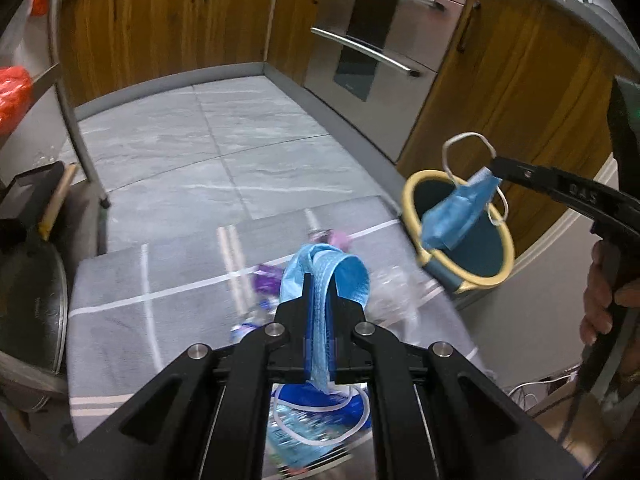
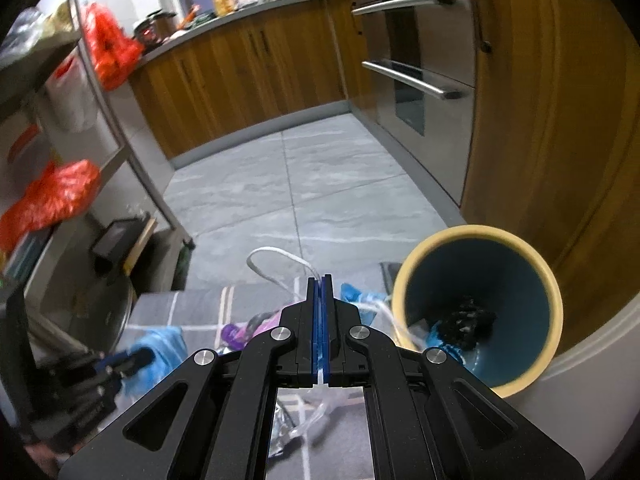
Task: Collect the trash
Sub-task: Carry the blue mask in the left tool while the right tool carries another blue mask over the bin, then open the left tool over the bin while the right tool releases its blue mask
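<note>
Two blue face masks were up off the grey mat [image 1: 120,280], one in each gripper. The left gripper [image 1: 319,280] had its fingers clamped on a crumpled light-blue mask [image 1: 320,276], which looped over the fingertips and ran down between the pads; its lower end was hidden by the gripper body. The right gripper [image 1: 494,166] was closed on the second mask [image 1: 452,216] – seen from the left wrist it hung folded from the fingertips, white ear loops trailing, in front of the mouth of the bin [image 1: 408,200].

In the right wrist view that mask [image 2: 352,292] was mostly hidden behind the closed fingers; only a white strap and bits of blue showed.

The bin was teal inside with a cream rim, tilted toward the cameras, with something dark and some blue scraps at the bottom – hard to make out.

Purple wrappers [image 1: 268,280] and clear plastic on the mat were blurred. The foil packet [image 1: 304,432] under the left gripper was cut off by the frame. A hand [image 1: 600,300] showed at the right edge.
</note>
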Demonstrator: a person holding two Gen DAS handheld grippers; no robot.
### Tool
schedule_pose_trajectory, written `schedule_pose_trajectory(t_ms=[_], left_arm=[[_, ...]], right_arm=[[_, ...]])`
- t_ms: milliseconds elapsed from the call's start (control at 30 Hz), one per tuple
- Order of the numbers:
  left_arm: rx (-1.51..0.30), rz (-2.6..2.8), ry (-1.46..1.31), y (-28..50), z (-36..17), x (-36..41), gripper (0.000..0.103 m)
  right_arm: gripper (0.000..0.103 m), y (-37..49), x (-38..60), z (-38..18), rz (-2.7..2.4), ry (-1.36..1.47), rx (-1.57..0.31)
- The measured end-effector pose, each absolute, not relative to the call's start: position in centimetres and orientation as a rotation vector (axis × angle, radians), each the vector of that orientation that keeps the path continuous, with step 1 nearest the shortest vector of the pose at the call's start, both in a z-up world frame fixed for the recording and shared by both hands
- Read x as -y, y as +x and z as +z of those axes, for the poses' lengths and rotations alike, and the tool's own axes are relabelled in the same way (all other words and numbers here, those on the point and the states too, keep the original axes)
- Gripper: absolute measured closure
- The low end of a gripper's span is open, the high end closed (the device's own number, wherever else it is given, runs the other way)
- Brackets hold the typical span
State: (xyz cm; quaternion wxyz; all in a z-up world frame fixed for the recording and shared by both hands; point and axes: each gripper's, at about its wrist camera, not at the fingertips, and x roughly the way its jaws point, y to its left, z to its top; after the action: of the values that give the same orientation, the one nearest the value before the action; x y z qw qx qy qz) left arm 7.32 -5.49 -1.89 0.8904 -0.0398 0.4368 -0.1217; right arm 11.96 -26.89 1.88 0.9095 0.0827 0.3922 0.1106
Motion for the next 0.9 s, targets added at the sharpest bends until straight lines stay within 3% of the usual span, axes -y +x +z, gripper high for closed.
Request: schedule_pose_trajectory(t_ms=[400,900], left_arm=[[-0.879,-0.437,0.034,11.1,-1.2,16.6,0.098],[-0.873,-0.565,0.105,16.5,-2.9,23.2,0.098]], right_arm=[[0.101,14.2,34.7,2.1,0.062,0.261,-0.794],[0.101,17.3,39.2,-0.3,-0.079,0.293,-0.807]])
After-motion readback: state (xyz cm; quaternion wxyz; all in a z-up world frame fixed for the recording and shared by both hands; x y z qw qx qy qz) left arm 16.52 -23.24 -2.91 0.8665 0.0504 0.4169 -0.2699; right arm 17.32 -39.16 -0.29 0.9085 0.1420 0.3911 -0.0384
